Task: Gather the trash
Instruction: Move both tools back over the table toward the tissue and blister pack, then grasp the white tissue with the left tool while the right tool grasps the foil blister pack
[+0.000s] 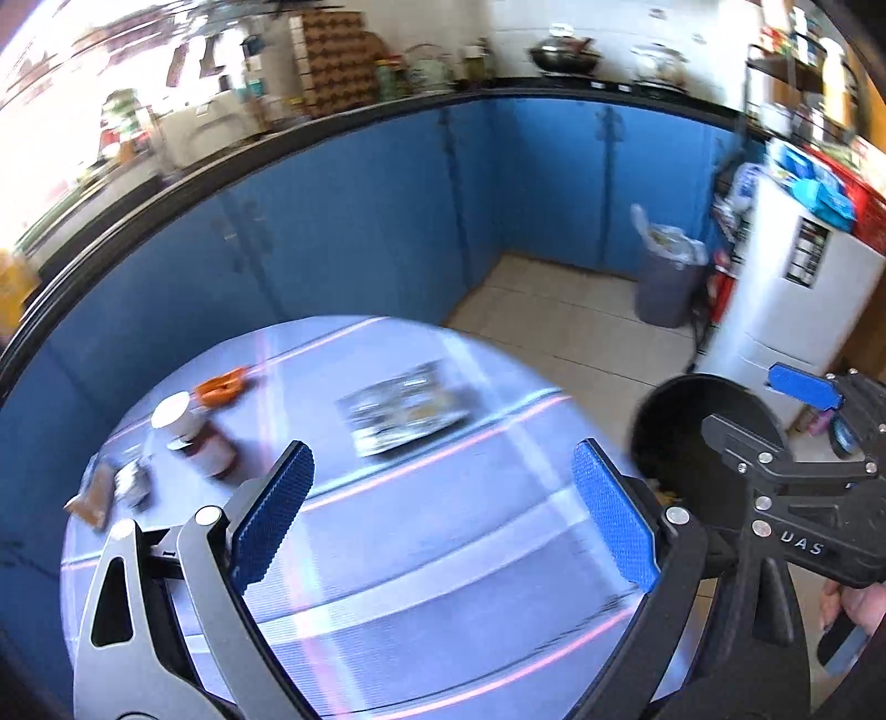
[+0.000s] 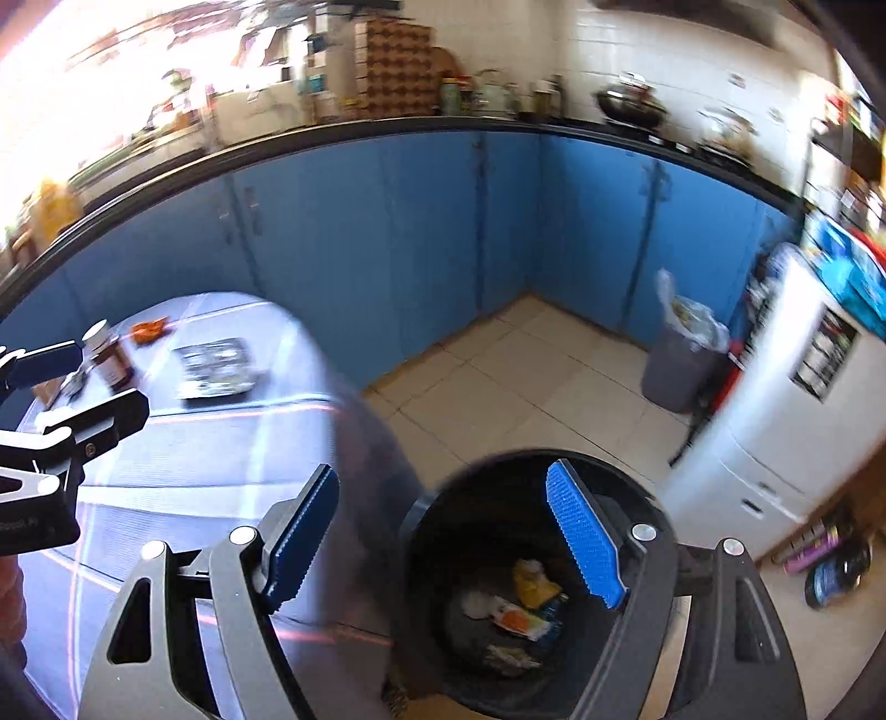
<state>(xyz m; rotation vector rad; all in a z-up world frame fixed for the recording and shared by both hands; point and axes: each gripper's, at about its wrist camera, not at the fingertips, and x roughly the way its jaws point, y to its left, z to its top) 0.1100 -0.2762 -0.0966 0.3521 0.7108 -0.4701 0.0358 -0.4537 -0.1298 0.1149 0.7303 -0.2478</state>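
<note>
Two grippers are hovering spread and empty: the left gripper (image 1: 443,515) over the round table (image 1: 421,554), the right gripper (image 2: 443,543) above the black bin (image 2: 443,515). Wrappers (image 2: 523,609) are lying at the bin's bottom, below its right finger; a foil packet (image 1: 404,410) is resting on the table ahead of the left one.

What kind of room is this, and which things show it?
Most likely a home kitchen: a wok stands on the black countertop above blue cabinets, and a white fridge stands beside a lined bin.
</note>
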